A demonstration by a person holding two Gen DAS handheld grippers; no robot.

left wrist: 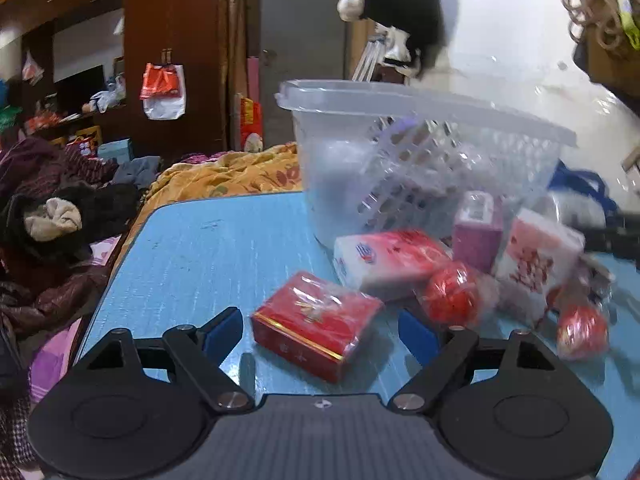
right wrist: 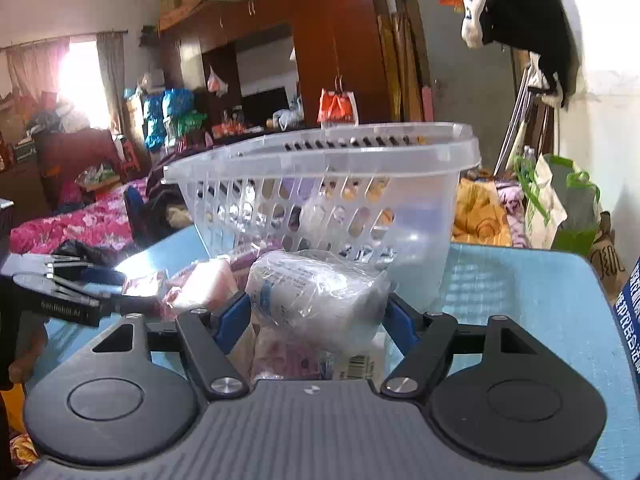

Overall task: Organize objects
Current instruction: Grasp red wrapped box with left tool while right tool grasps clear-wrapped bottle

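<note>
On a blue table (left wrist: 192, 240), the right gripper (right wrist: 316, 312) clamps a clear-wrapped pack (right wrist: 316, 292) just before the basket (right wrist: 320, 168), apparently for loading, while the left gripper (left wrist: 320, 336) straddles a red box (left wrist: 316, 324), jaws wide.

Two low wrist views close over the blue table (left wrist: 192, 248), opposite sides of the shared clear basket (right wrist: 320, 184).

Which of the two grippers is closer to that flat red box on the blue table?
Left. The left gripper has its fingers either side of the red box; the right gripper is across the pile, around a clear plastic bag.
</note>
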